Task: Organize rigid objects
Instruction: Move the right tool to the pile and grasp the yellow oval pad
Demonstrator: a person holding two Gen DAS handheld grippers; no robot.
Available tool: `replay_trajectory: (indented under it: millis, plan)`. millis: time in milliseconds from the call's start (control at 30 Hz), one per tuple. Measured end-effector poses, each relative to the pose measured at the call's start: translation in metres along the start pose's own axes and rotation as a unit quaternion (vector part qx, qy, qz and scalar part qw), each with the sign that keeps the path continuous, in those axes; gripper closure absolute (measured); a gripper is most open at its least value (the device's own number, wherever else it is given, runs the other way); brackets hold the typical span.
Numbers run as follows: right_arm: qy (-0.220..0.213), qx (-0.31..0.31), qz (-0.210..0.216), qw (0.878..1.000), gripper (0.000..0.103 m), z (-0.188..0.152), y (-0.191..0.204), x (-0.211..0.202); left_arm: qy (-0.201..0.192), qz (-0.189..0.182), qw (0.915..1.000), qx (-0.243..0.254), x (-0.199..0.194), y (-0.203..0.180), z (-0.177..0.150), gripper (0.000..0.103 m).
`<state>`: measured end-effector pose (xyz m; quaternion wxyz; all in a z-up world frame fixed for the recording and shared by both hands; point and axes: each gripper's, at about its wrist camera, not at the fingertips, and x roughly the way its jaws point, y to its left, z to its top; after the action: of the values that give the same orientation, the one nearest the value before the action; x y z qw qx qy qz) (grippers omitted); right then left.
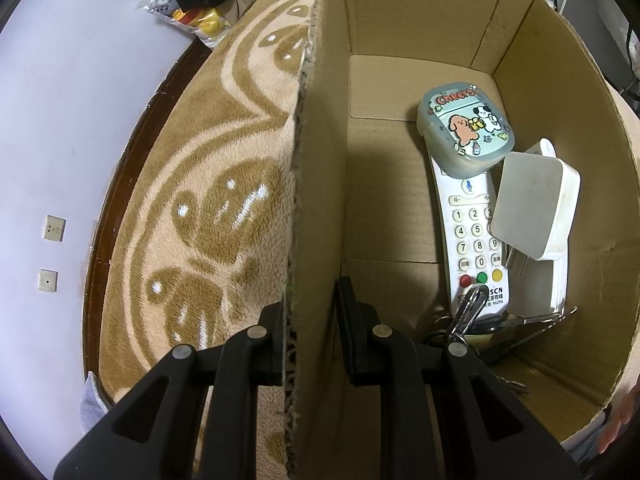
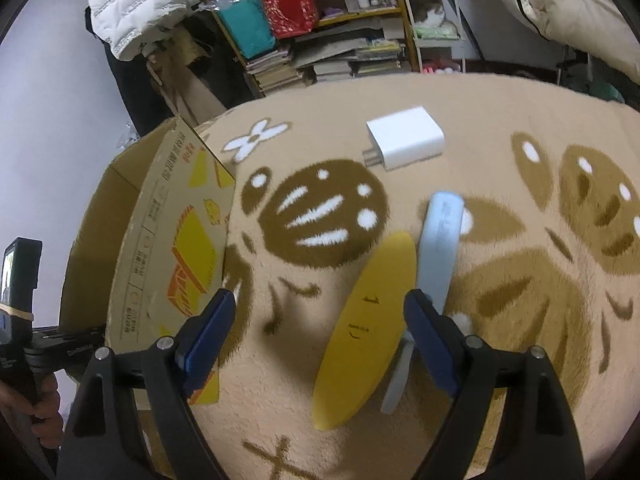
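My left gripper (image 1: 310, 336) is shut on the left wall of the cardboard box (image 1: 316, 208), one finger inside, one outside. Inside lie a white remote (image 1: 474, 236), a teal cartoon case (image 1: 464, 130) on its far end, a white charger (image 1: 534, 210) and a key bunch (image 1: 472, 320). My right gripper (image 2: 320, 332) is open above the blanket. A yellow oval piece (image 2: 366, 332) and a light blue flat piece (image 2: 438, 248) lie just inside its right finger. A white plug adapter (image 2: 406, 138) lies farther off. The box (image 2: 160, 240) stands to the left.
A tan patterned blanket (image 2: 500, 320) covers the surface; its dark wooden edge (image 1: 120, 168) runs along the left. Cluttered shelves with books and bags (image 2: 320, 40) stand behind. A snack bag (image 1: 192, 16) lies on the floor beyond the edge.
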<state>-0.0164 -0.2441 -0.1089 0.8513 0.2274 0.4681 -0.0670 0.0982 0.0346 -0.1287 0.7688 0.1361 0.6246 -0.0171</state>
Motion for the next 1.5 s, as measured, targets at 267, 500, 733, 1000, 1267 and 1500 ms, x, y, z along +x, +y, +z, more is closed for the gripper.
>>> replay_trajectory:
  millis: [267,500,733,1000,1267,1500]
  plan:
    - [0.017,0.011,0.009,1.000,0.013,-0.003,-0.002,0.009,0.000,0.000,1.0000,0.001,0.000,0.000,-0.001,0.085]
    - [0.026,0.008,0.002,1.000,0.013,-0.005,0.001,0.011,-0.001,0.002,1.0000,0.003,0.001,-0.001,-0.002,0.085]
    - [0.030,0.008,0.002,1.000,0.012,-0.010,0.003,0.012,-0.001,0.002,1.0000,0.004,0.000,-0.003,-0.003,0.085]
    - [0.061,0.013,0.017,0.998,0.013,-0.015,0.006,0.029,-0.001,0.002,1.0000,0.004,-0.001,-0.002,-0.002,0.084]
    - [0.054,0.011,0.008,0.998,0.012,-0.014,0.006,0.036,-0.001,0.000,1.0000,0.004,-0.001,-0.002,-0.002,0.084]
    - [0.055,-0.006,-0.053,0.997,0.012,-0.012,0.010,0.043,0.000,-0.003,1.0000,0.003,-0.002,-0.003,-0.003,0.084]
